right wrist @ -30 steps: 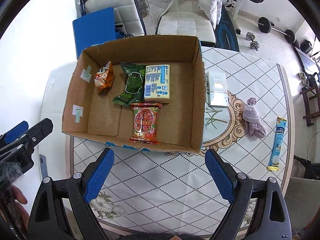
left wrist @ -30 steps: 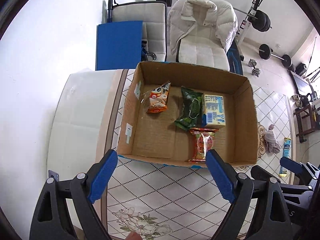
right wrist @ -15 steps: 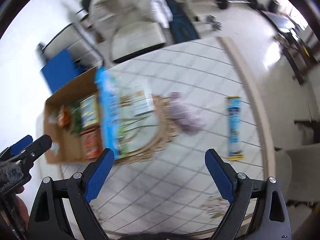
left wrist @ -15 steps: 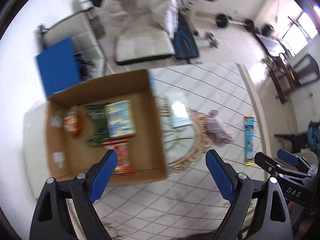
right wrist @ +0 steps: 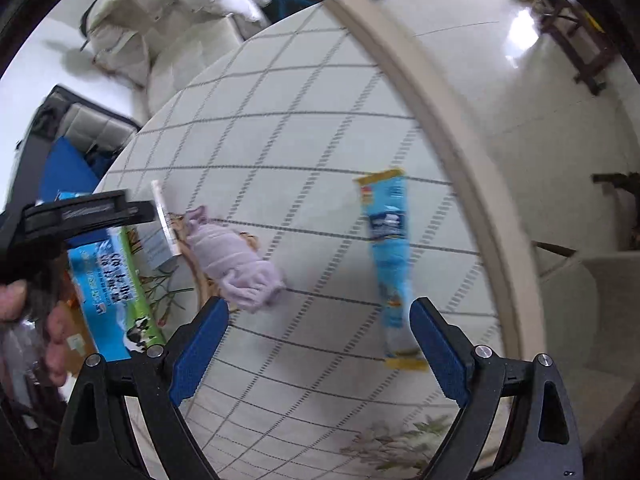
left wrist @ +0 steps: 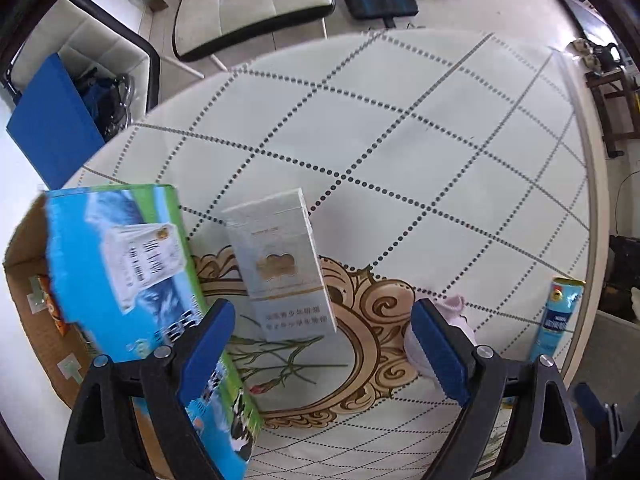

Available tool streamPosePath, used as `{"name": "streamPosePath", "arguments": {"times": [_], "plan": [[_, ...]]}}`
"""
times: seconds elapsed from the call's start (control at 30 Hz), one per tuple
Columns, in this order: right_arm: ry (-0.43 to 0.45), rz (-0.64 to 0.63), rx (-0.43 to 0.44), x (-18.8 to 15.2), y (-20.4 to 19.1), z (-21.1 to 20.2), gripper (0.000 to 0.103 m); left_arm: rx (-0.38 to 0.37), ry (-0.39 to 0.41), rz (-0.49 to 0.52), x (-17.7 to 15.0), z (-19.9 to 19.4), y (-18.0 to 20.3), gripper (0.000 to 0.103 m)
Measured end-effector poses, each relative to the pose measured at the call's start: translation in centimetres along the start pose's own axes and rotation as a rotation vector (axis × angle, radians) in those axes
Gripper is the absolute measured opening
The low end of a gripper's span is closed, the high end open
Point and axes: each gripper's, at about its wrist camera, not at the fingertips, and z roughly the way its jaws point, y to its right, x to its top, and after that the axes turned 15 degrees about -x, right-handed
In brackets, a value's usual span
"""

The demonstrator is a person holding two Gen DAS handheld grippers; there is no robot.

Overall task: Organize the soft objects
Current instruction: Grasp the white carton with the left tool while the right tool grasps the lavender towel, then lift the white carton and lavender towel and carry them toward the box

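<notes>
Here, the round table [left wrist: 400,128] is carrying a cardboard box [left wrist: 132,280] toward its left edge. Just beside the box, a white packet [left wrist: 280,264] is lying near the middle. A pale purple cloth [right wrist: 236,268] is sitting right of the packet, and a blue sachet [right wrist: 390,256] is lying near the right edge. Both the left gripper [left wrist: 322,354] and right gripper [right wrist: 318,354] are hanging released, grasping nothing.

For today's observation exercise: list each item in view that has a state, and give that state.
Left gripper: open, empty.
Right gripper: open, empty.
Cardboard box: open-topped, snacks inside.
White packet: flat on table, closed.
Lilac cloth: crumpled on table.
Blue sachet: flat, sealed.
</notes>
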Motion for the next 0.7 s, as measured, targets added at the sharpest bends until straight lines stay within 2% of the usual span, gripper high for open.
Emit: {"name": "streamPosePath", "arguments": {"times": [0.13,0.27,0.33,0.4,0.47,0.53,0.63,0.7], "plan": [[-0.085,-0.077,0.081,2.0,-4.3,4.0,0.094,0.011,-0.031,-0.027,0.2,1.7,-0.8,0.09],[-0.162,-0.138,0.109,3.0,-7.5,7.4,0.09,0.024,-0.057,-0.043,0.7,2.6,-1.5,0.09],[-0.184,-0.165,0.081,3.0,-8.3,8.5,0.062,0.031,-0.075,-0.044,1.0,3.1,-1.7,0.09],[-0.154,-0.159,0.062,3.1,-8.2,7.9,0.053,0.034,-0.086,-0.042,1.3,3.7,-1.7,0.09],[-0.135,-0.136,0.021,3.3,-7.4,7.5,0.051,0.026,-0.093,-0.03,1.5,4.3,-1.5,0.09],[-0.124,-0.107,0.019,3.6,-6.2,7.0,0.051,0.017,-0.106,-0.023,1.6,5.1,-1.5,0.09],[-0.121,-0.075,0.023,4.0,-4.7,6.7,0.051,0.072,-0.054,0.011,1.4,5.1,-1.2,0.088],[-0.118,-0.064,0.016,4.1,-4.1,6.7,0.051,0.079,-0.031,0.013,1.2,4.8,-1.0,0.078]]}}
